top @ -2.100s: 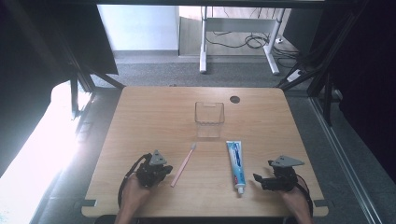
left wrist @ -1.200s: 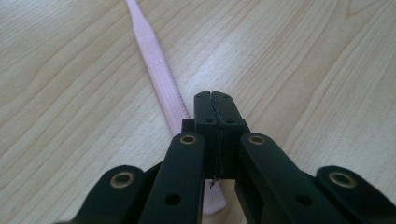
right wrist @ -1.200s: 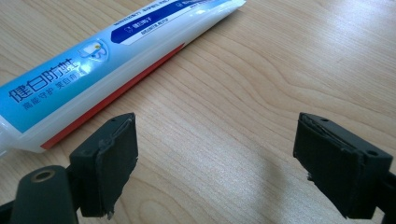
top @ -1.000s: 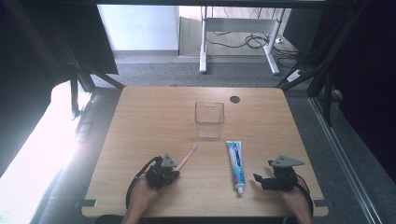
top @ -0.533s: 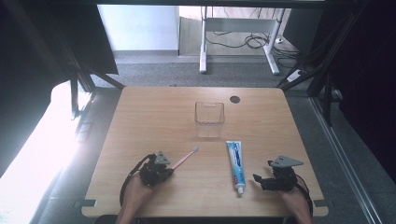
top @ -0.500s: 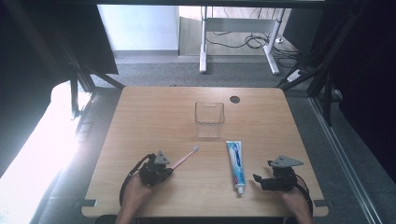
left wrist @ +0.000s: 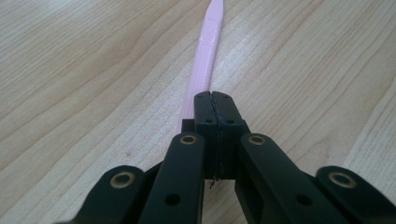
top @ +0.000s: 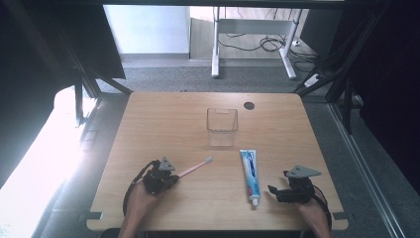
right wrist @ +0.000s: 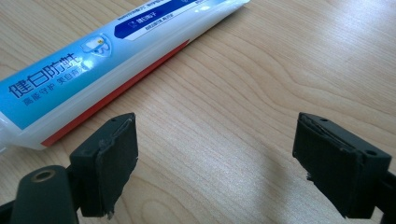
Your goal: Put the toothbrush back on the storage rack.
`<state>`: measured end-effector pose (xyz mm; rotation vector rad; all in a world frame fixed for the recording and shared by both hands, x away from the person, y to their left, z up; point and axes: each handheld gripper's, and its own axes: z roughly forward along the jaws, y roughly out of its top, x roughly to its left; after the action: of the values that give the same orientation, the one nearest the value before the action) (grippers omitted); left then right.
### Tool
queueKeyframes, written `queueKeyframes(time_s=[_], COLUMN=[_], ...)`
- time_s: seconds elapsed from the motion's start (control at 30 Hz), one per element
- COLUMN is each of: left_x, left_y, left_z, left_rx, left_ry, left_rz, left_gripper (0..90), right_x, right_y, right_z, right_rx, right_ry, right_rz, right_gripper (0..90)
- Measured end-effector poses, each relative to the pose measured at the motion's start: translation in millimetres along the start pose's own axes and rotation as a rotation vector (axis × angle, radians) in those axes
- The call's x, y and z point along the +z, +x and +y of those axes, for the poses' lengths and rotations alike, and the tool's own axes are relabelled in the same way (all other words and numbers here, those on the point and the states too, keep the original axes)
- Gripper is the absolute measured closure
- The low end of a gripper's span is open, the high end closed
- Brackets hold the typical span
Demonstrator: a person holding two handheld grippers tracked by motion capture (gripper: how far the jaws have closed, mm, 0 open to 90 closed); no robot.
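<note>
A pink toothbrush lies low over the wooden table, its bristle head pointing up and right toward the cup. My left gripper is shut on the toothbrush's handle end. In the left gripper view the jaws are pressed together and the pink handle runs out ahead of them. A blue and white toothpaste tube lies lengthwise right of centre, cap toward me. My right gripper rests just right of the cap end, open, with bare wood between its pads and the tube at its left.
A clear square cup stands upright at the table's middle, beyond both items. A dark round hole sits behind it to the right. Desk legs and cables lie on the floor past the far edge.
The left gripper came onto the toothbrush handle and took hold of it; the brush has swung so its head points more to the right. The right gripper and the tube stayed put.
</note>
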<state>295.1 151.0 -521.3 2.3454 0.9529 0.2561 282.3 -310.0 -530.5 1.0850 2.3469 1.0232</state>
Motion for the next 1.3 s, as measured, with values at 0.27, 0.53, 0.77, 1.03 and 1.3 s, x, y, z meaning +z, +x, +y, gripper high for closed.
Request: queueKeyframes(time_s=[0.27, 0.53, 0.77, 1.03, 1.3], left_x=[-5.6, -9.0, -7.3, -5.6, -3.6], left_y=[-0.1, 1.1, 2.5, 6.5, 9.7], left_z=[0.3, 5.8, 16.3, 27.9, 36.7], left_rx=[-0.002, 0.013, 0.032, 0.051, 0.055], left_ry=[-0.014, -0.003, 0.032, 0.068, 0.1], left_rz=[-0.009, -0.012, -0.015, -0.01, -0.021], left_gripper=[89.3, 83.5, 78.7, 73.9, 71.5], right_x=[-0.6, 0.0, -0.7, -1.1, -1.1], right_y=[-1.3, -2.9, -4.1, -4.3, -4.6], right_z=[-0.7, -2.0, -2.5, -2.9, -2.9], right_rx=[0.002, 0.011, 0.02, 0.024, 0.03], right_ry=[0.0, 0.003, -0.002, 0.001, 0.001], right_rz=[-0.003, -0.005, -0.007, -0.007, -0.009], right_gripper=[14.6, 14.4, 14.4, 14.0, 13.4])
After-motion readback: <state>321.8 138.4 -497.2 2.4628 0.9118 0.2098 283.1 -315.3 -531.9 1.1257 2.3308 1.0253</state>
